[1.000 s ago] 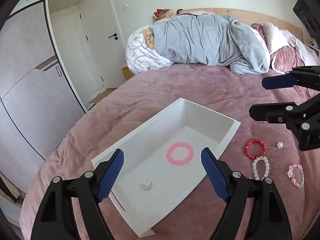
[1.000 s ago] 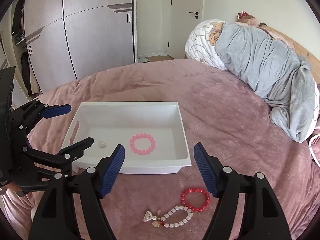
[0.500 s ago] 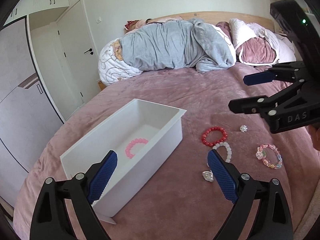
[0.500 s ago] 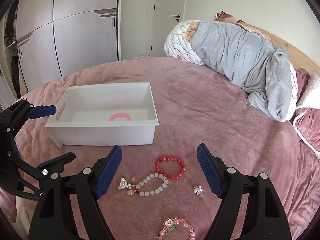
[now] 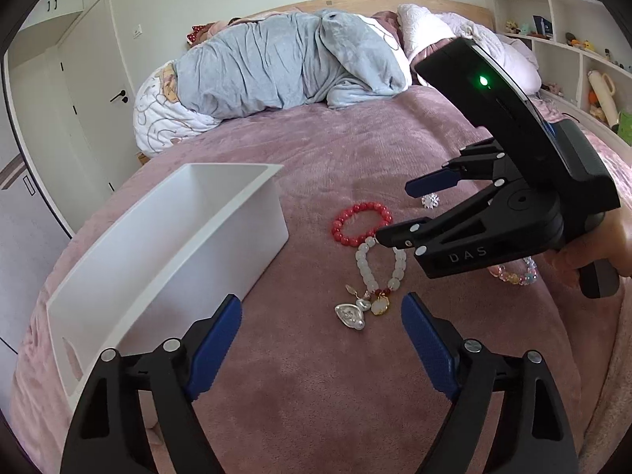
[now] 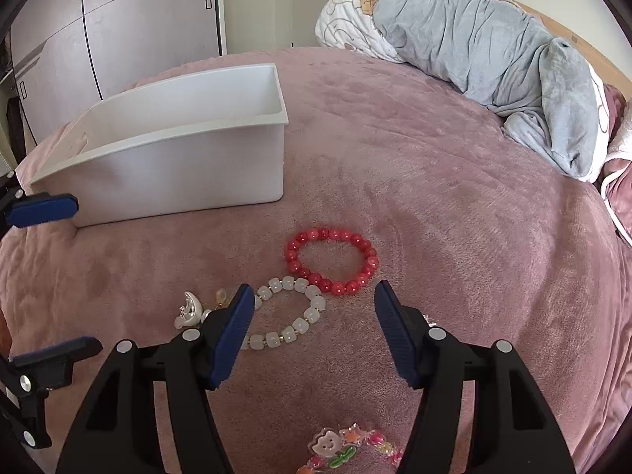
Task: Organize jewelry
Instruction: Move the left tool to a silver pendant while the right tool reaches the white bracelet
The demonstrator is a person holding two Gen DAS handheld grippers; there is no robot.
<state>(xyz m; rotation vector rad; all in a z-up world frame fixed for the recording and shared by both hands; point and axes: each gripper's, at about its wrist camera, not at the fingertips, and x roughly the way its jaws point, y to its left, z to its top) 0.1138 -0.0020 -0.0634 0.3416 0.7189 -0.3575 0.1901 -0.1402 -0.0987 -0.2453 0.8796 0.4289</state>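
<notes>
— Where's the red bead bracelet (image 6: 331, 260)?
— On the pink bedspread (image 6: 454, 205), just ahead of the right gripper (image 6: 312, 324), spread wide, empty.
— And the left gripper (image 5: 322, 339)?
— Also agape, near the white bead bracelet (image 5: 379, 264), beside the white bin (image 5: 189, 245).

Ahead of the blue-padded black fingers (image 6: 237, 328) — a red bead bracelet (image 6: 331, 260); between them, a milky-white one (image 6: 290, 316). Left: white bin (image 6: 177, 158). All on a dusty-pink bedspread (image 6: 454, 237) — grey blanket (image 6: 493, 47) beyond.
</notes>
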